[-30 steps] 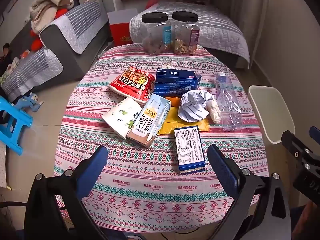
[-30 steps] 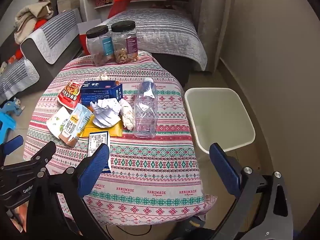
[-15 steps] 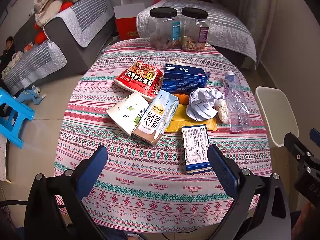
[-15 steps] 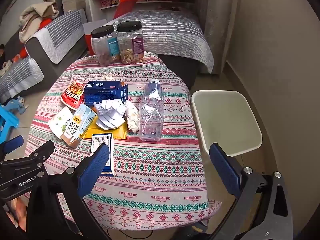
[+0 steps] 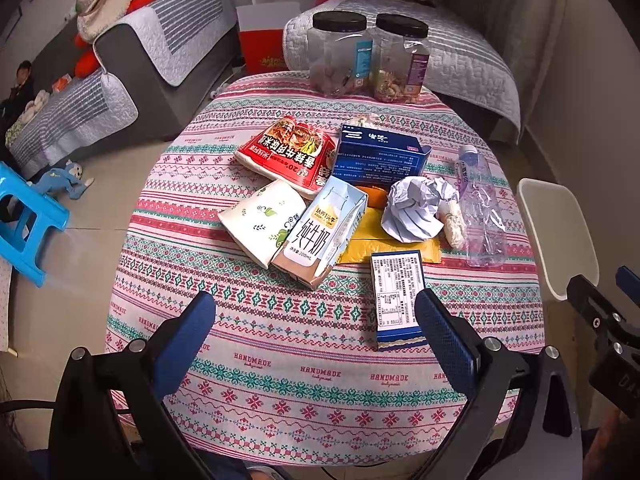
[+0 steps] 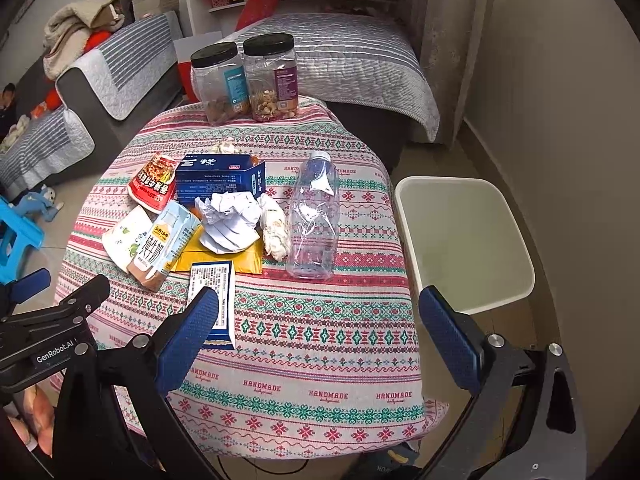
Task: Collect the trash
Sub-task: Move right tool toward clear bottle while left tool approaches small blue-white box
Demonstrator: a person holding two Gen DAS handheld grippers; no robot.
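Trash is piled on a round table with a patterned cloth point(image 5: 304, 368): a milk carton point(image 5: 318, 232), a paper cup point(image 5: 262, 218), a red snack bag point(image 5: 290, 154), a blue box point(image 5: 378, 156), crumpled paper point(image 5: 416, 208), a clear bottle point(image 6: 314, 216) and a small blue packet point(image 5: 398, 294). My left gripper point(image 5: 316, 332) hovers open over the near cloth, its right finger beside the small packet. The right gripper point(image 6: 320, 328) is open above the table's near right part. A white bin point(image 6: 460, 240) stands on the floor at the table's right.
Two black-lidded jars point(image 5: 368, 56) stand at the table's far edge. Behind are a bed point(image 6: 344, 56) and a grey sofa point(image 5: 132, 72). A blue stool point(image 5: 24, 224) and a toy sit on the floor at left. A wall runs along the right.
Both grippers have moved forward toward the table, so the trash pile looks larger and nearer. Both stay open and hold nothing.
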